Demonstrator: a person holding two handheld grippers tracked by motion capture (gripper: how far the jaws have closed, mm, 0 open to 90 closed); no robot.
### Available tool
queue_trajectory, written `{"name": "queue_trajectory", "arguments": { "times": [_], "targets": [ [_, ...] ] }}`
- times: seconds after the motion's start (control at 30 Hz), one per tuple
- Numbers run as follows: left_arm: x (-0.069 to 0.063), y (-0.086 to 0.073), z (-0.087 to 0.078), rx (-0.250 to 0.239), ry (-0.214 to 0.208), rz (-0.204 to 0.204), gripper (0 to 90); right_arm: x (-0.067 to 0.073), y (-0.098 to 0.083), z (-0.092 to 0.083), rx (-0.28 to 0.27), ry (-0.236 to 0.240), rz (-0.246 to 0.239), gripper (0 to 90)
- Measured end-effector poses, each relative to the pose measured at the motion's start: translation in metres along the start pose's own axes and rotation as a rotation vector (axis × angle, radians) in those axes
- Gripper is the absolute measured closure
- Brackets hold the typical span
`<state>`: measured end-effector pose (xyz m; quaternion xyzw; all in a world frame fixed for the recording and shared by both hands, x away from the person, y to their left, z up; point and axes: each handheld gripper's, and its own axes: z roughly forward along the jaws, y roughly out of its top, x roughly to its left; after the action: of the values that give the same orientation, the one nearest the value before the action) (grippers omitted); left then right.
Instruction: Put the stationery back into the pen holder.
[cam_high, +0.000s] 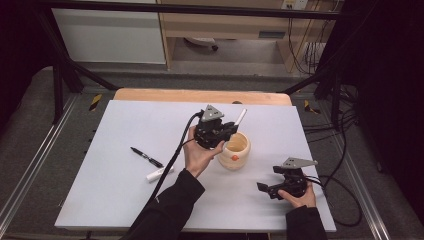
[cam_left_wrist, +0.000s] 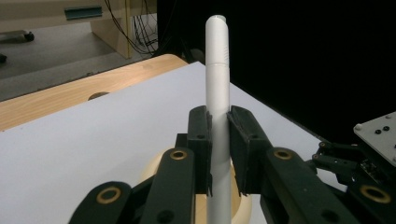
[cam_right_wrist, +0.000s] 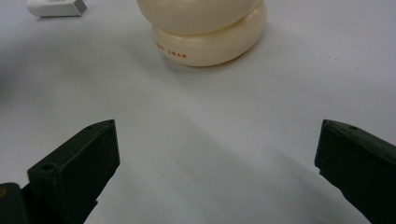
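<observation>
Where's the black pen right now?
In the high view the black pen lies flat on the white table, left of centre, just up-left of the white marker and well left of the cream cup.

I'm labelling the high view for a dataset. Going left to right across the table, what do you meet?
Black pen → white marker lying flat → left gripper holding a white pen → cream round holder → right gripper.
</observation>
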<state>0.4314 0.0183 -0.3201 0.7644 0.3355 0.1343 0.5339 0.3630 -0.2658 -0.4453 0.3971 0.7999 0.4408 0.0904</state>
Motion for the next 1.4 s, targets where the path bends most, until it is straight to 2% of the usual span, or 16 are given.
{"name": "queue_trajectory", "arguments": {
  "times": [0.37, 0.63, 0.87, 1.07, 1.3, 1.4],
  "targets": [
    [-0.002, 0.006, 0.024, -0.018, -0.002, 0.015, 78.7, 0.0, 0.0, 0.0, 0.002, 0.002, -0.004, 0.5],
    [0.004, 0.004, 0.039, -0.026, 0.005, 0.013, 78.6, 0.0, 0.0, 0.0, 0.002, 0.003, -0.003, 0.5],
    [0.01, -0.003, 0.052, 0.004, 0.017, 0.007, 78.6, 0.0, 0.0, 0.0, 0.001, 0.005, -0.003, 0.5],
    [0.01, -0.011, 0.06, 0.033, 0.019, 0.016, 78.7, 0.0, 0.0, 0.0, 0.002, 0.005, -0.005, 0.5],
    [0.009, -0.023, 0.06, 0.06, 0.011, 0.037, 78.7, -0.001, -0.001, 0.0, 0.003, 0.004, -0.007, 0.5],
    [0.009, -0.028, 0.06, 0.06, 0.004, 0.034, 78.7, 0.0, -0.001, 0.0, 0.006, 0.005, -0.005, 0.5]
  ]
}}
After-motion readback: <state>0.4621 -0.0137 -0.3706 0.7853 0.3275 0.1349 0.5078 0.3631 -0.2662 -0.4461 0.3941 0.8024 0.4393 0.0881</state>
